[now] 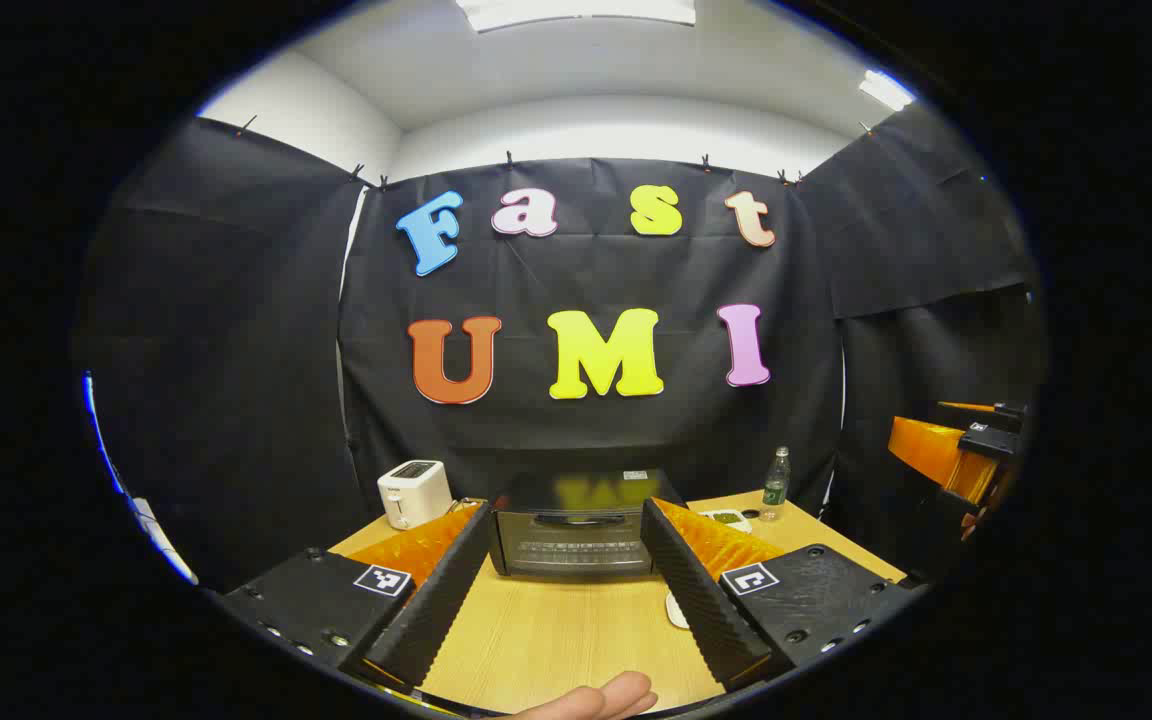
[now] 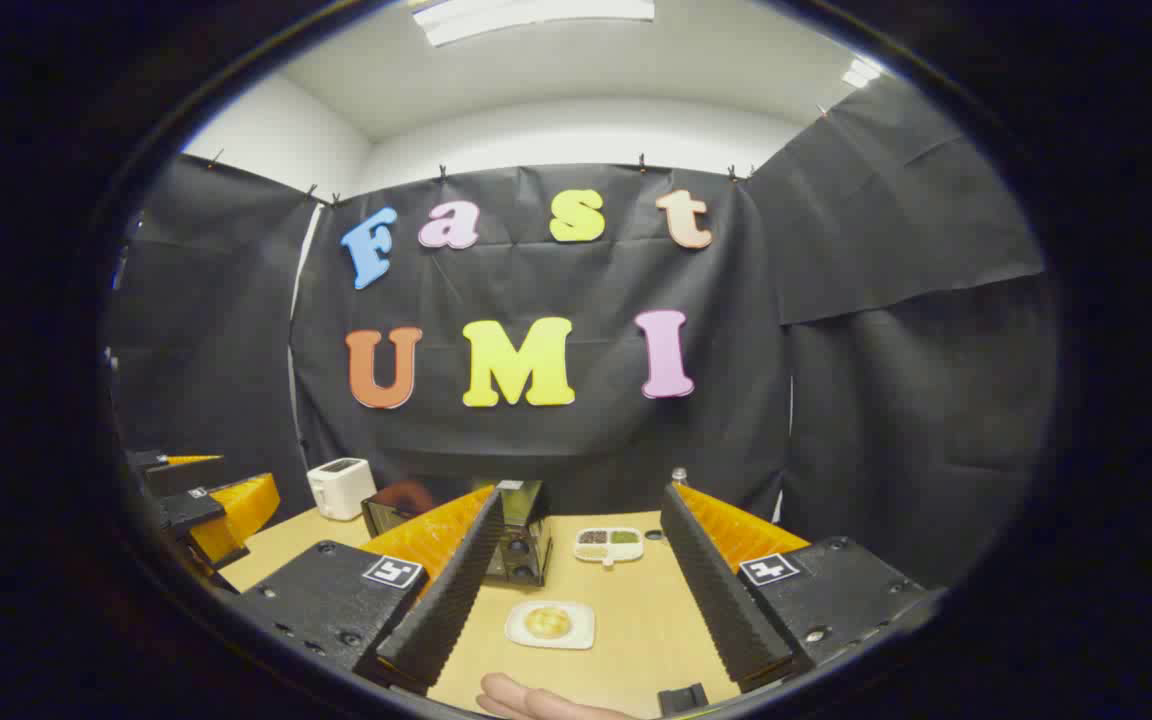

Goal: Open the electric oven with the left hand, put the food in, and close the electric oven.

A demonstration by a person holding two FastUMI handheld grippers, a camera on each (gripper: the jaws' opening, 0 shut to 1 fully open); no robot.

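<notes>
A dark electric oven (image 1: 576,540) stands on the wooden table (image 1: 556,640) with its door closed, straight ahead of my left gripper (image 1: 566,518), which is open and holds nothing. In the right gripper view a white plate with a round yellow piece of food (image 2: 549,624) lies on the table between the fingers of my right gripper (image 2: 584,497), which is open and above it. The oven (image 2: 524,540) shows there partly behind the left finger. The right gripper (image 1: 956,452) hangs at the far right of the left gripper view; the left gripper (image 2: 208,505) sits at the left of the right gripper view.
A white toaster (image 1: 414,493) stands left of the oven. A small divided dish (image 2: 608,543) and a clear bottle (image 1: 776,483) sit behind and right of it. Part of a hand (image 1: 596,700) shows at the bottom edge. Black cloth walls close in the table.
</notes>
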